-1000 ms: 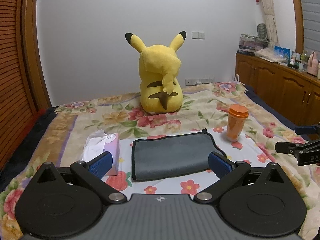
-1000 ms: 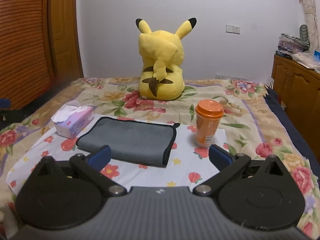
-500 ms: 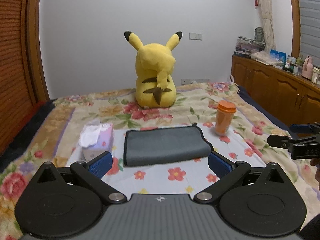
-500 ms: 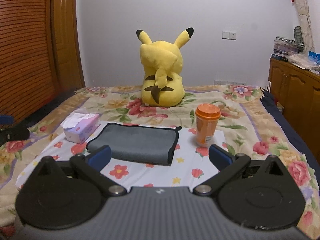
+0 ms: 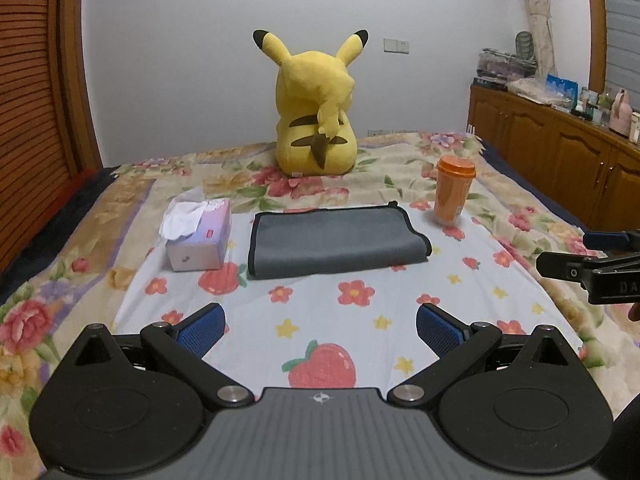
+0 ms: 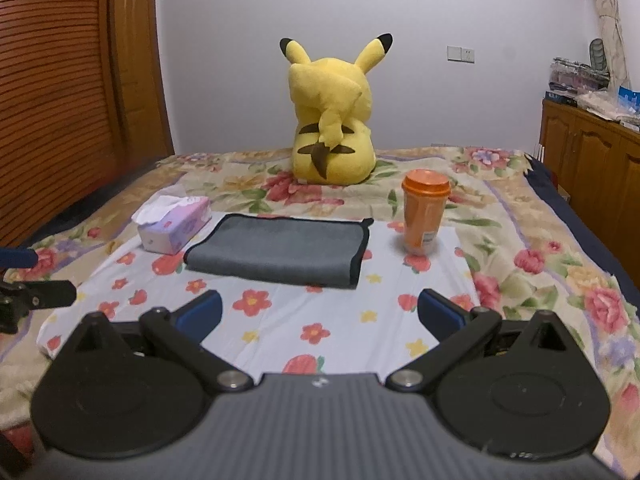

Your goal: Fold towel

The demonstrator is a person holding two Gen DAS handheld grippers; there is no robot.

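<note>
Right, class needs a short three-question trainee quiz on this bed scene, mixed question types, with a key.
1. True or false: the folded grey microfibre towel lies flat on the bed, held by neither gripper.
2. What stands on the towel's right? A) pink cardboard tissue box B) orange lidded plastic cup C) yellow plush toy
3. Fill in: left gripper and right gripper both have their jaws ____.

Key: 1 true; 2 B; 3 open.
</note>
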